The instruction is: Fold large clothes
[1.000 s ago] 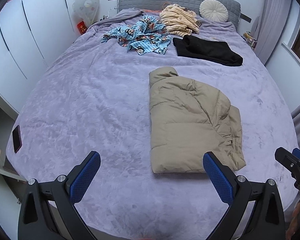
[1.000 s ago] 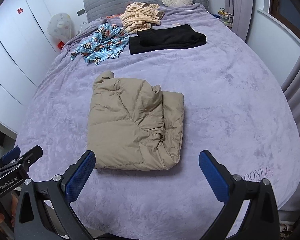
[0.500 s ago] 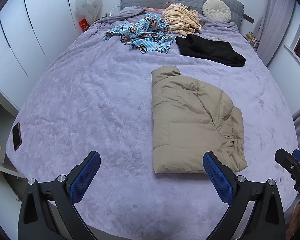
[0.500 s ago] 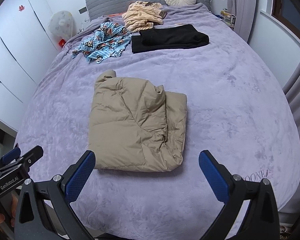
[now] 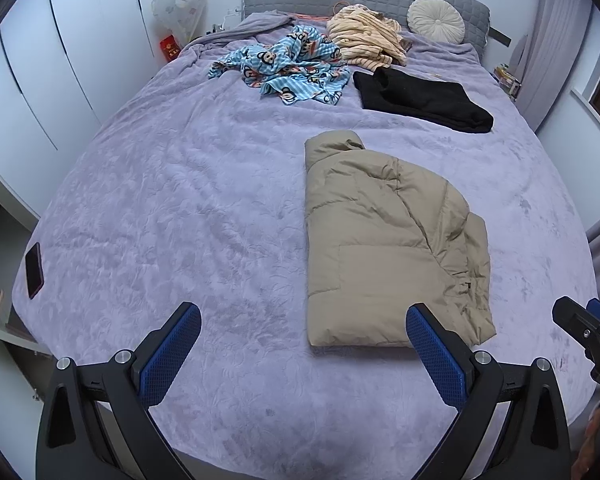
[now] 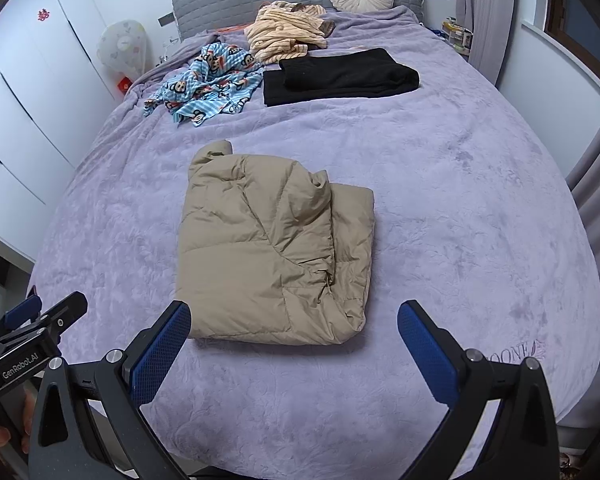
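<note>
Beige and puffy, the quilted down jacket lies folded in half on the lilac plush bedspread, near the foot edge of the bed. Its long axis runs from the near hem away toward the collar, which points at the grey headboard. The straight folded edge is on the left and the bunched layers are on the right.

The right gripper hangs above the near hem, wide open and holding nothing, and the hem sits almost between its blue pads. The left gripper is also fully open and empty, but the jacket lies to its right, so only its right finger is close to the hem corner.

I judge that the right gripper is better placed to take the hem. For the next fold the hem probably must go forward, along the long axis, toward the collar. Thick filling may make the layers spring open again.
</note>
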